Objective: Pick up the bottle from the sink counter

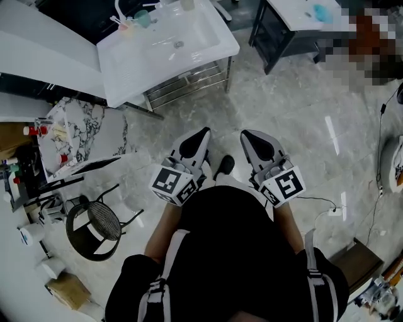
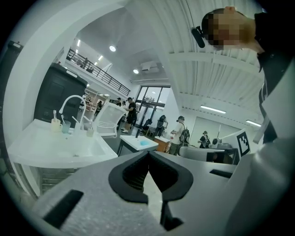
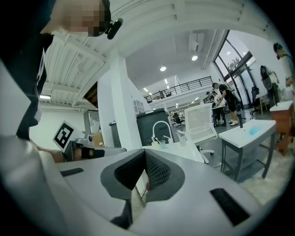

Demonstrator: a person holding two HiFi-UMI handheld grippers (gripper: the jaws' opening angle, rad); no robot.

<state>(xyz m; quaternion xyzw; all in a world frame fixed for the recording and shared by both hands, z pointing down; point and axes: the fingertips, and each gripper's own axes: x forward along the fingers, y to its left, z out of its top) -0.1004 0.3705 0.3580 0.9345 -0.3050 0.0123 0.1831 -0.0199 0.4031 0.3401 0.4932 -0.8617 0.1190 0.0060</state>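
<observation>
The white sink counter (image 1: 189, 60) stands at the top of the head view, some way ahead of me across the floor. At its back edge are a curved faucet (image 2: 69, 103), cups with toothbrushes (image 1: 129, 24) and a small pale bottle (image 2: 90, 132), which shows again in the right gripper view as the same bottle (image 3: 183, 140). My left gripper (image 1: 203, 133) and right gripper (image 1: 245, 135) are side by side in front of my body, both pointing toward the counter. Both are shut with nothing between the jaws and are far from the bottle.
A white table (image 1: 296, 16) with a blue item stands right of the sink. A marble-topped stand (image 1: 82, 132) and a black wire stool (image 1: 94, 226) are on my left. A white chair (image 2: 108, 120) and several people stand beyond. A cable (image 1: 315, 201) lies on the floor.
</observation>
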